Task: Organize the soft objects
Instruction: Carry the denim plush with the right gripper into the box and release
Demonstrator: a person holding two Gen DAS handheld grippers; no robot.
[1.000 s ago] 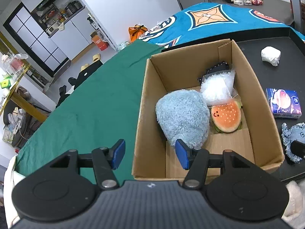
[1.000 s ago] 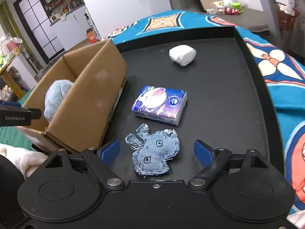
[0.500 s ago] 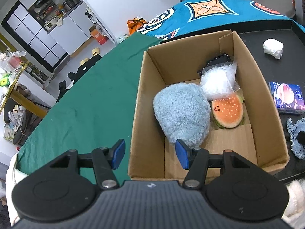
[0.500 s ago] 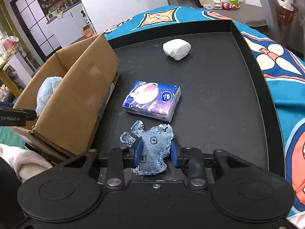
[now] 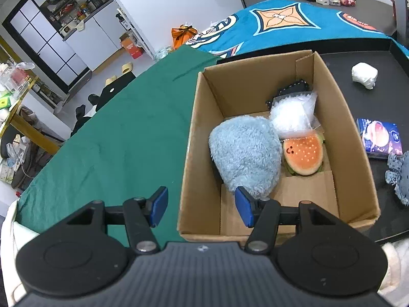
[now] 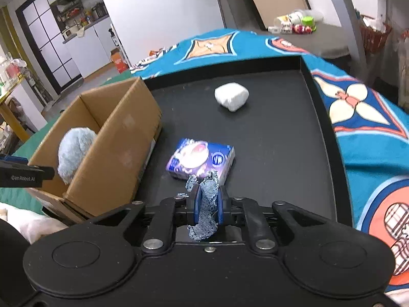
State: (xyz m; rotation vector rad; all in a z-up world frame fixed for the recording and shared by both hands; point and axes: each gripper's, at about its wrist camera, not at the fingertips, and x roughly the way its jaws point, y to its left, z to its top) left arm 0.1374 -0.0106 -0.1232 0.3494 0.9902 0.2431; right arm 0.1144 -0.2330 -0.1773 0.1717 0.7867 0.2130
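My right gripper (image 6: 207, 202) is shut on a blue denim animal toy (image 6: 206, 204) and holds it above the black tray (image 6: 281, 138); the toy also shows at the right edge of the left wrist view (image 5: 401, 174). My left gripper (image 5: 200, 207) is open and empty over the near left wall of the cardboard box (image 5: 202, 153). The box (image 6: 115, 148) holds a fluffy light-blue plush (image 5: 245, 153), a burger plush (image 5: 304, 156), a white bagged item (image 5: 294, 117) and a dark item (image 5: 291, 92).
A blue tissue pack (image 6: 202, 158) and a white wrapped bundle (image 6: 231, 96) lie on the tray. They also show in the left wrist view, the pack (image 5: 379, 138) and the bundle (image 5: 364, 75). A green cloth (image 5: 115, 133) lies left of the box.
My right gripper closed on the denim toy and lifted it off the tray. My left gripper stayed open and drifted slightly over the box.
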